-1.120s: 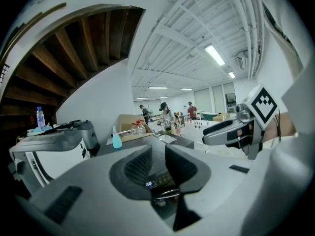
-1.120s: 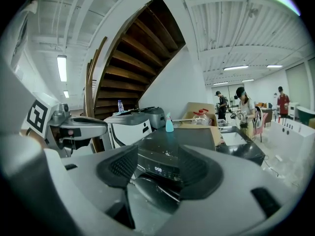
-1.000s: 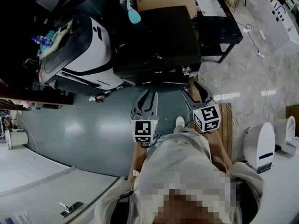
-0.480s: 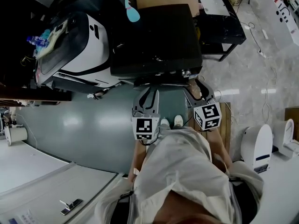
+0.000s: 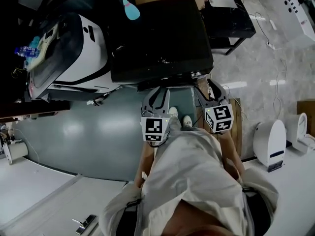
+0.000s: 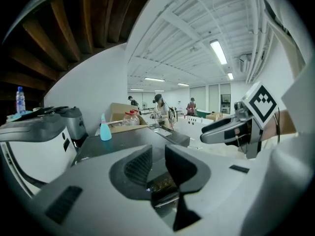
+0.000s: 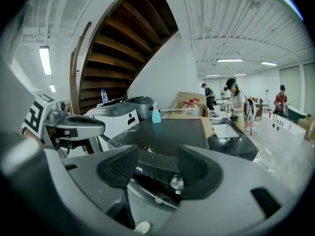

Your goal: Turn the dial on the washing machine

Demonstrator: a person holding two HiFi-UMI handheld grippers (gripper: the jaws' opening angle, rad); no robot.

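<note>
Right gripper view: we read the right hand-held gripper (image 7: 157,168) with its pads standing apart and nothing between them. Just beyond the right pad sits the silver dial (image 7: 176,182), on the control strip along the front edge of the washing machine (image 7: 167,134). We judge that the gripper is held low and level with that strip so the jaws can approach the dial from the front. The dial lies off the centre line of the gap, toward the right pad, so a small sideways correction looks necessary before closing.

Left gripper view: the left hand-held gripper (image 6: 158,163) has its pads only a narrow slot apart and empty (it faces the same front edge but holds nothing). We take it to be parked clear, with the dial assigned to the right side.

Head view places both grippers in front of the machine, the right one at the dial end of the panel. Farther back, a blue bottle (image 7: 156,114) stands at the rear edge of the dark lid, well apart from the working zone.
</note>
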